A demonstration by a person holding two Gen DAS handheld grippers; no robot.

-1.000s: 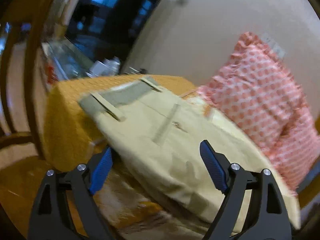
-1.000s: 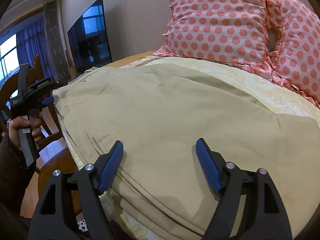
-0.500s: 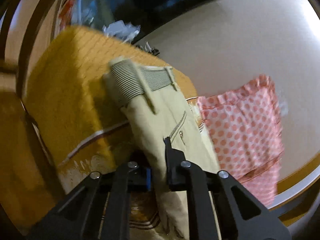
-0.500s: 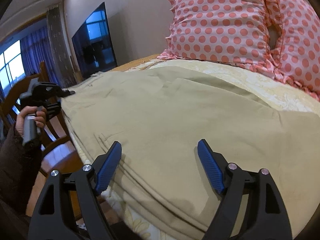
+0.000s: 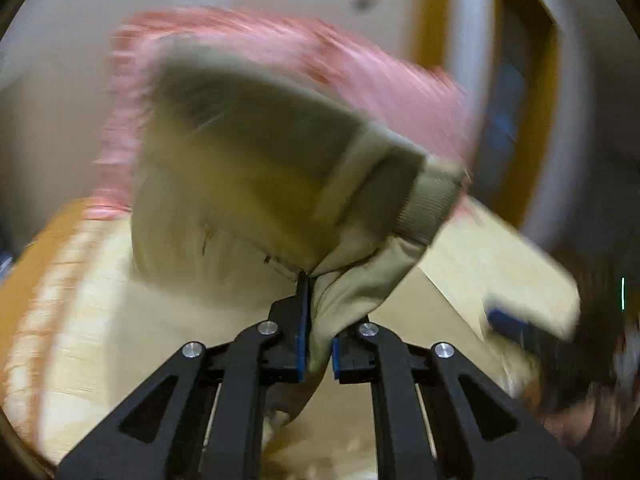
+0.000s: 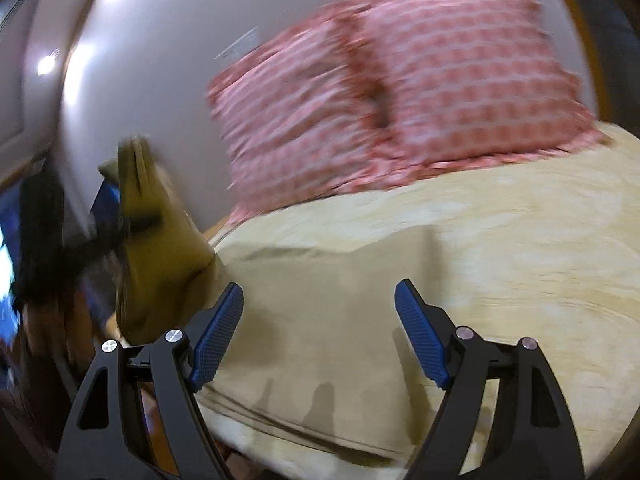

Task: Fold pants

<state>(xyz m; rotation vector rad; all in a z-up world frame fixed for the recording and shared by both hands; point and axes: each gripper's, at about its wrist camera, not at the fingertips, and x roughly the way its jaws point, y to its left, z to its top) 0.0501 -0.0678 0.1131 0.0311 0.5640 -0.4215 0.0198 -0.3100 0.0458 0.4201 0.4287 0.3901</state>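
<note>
The left tool (image 5: 316, 344) has its two fingers pinched tight on a bunched fold of the khaki pants (image 5: 256, 184), holding the ribbed waistband end (image 5: 428, 208) up off the bed (image 6: 540, 240), with the blurred pink pillows (image 5: 360, 64) behind it. The right tool (image 6: 320, 336) hovers with its blue-padded fingers (image 6: 218, 336) spread wide and nothing between them, just above the rest of the pants, which lie flat along the near edge of the bed. Two pink dotted pillows lean against the far wall (image 6: 160, 80), well apart from the cloth.
</note>
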